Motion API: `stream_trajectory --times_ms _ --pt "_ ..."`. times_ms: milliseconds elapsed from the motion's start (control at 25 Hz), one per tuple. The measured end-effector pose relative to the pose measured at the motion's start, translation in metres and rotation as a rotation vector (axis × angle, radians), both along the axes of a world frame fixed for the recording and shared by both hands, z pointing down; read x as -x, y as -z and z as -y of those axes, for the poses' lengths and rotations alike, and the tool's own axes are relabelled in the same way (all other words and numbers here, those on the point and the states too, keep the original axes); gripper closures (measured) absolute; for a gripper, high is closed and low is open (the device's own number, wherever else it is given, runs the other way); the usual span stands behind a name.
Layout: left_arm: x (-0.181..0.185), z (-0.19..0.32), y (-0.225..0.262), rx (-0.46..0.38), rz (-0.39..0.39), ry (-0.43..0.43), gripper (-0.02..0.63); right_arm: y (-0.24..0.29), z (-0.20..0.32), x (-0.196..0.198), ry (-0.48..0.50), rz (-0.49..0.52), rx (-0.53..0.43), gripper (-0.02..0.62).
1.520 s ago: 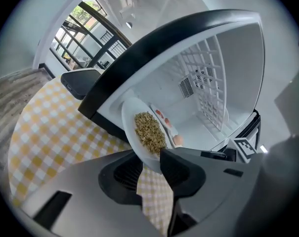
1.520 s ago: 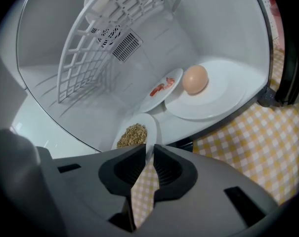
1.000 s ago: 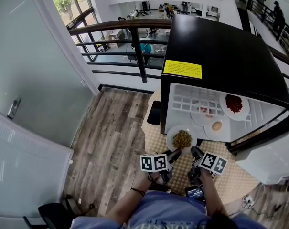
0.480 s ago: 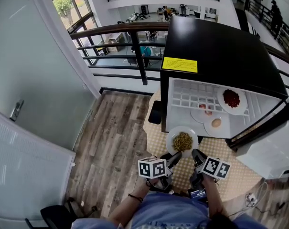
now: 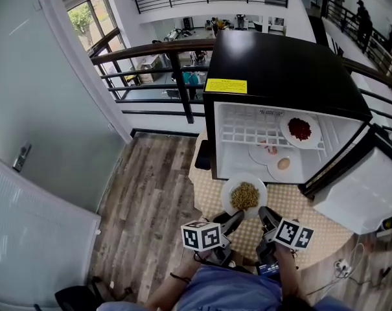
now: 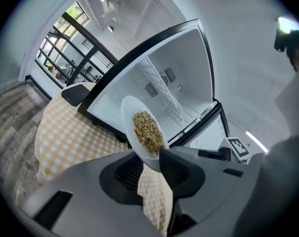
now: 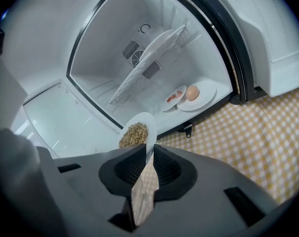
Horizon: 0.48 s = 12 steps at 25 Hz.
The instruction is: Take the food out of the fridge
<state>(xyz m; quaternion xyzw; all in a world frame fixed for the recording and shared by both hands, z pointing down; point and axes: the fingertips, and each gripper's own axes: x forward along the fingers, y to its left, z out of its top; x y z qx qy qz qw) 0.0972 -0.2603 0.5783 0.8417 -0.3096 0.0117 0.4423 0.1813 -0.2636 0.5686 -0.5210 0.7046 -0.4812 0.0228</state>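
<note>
- White and shallow, the plate of yellowish-brown food was clear of the fridge, in front of its open mouth and above the yellow checked cloth.
- The left gripper was clamped on the plate's near rim, one jaw over the top face and the other under it. The right gripper pinched the same near rim just beside it.
- By its look the plate was stiff, glazed and slick, so a pinch on the thin edge could slip or let it pivot.
- With both grips on one side, the far edge hung unsupported, so the rim wanted seating deep in the jaws.
- The food looked loose and heaped in the middle: light, but likely to slide if the plate tipped, so level carrying seemed wise.
- A drop would probably break it.
- Three more sat inside: the red-food plate on the wire shelf, with the egg plate and the pink-pieces plate below.
</note>
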Motion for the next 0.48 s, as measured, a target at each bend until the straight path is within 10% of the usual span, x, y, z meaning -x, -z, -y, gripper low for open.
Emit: stream_trajectory --times_ms 480 --pt "-0.005 -0.053 0.012 -0.01 -0.013 -0.018 0.497 0.015 -0.056 -0.005 -0.025 0.012 -0.044 0.539"
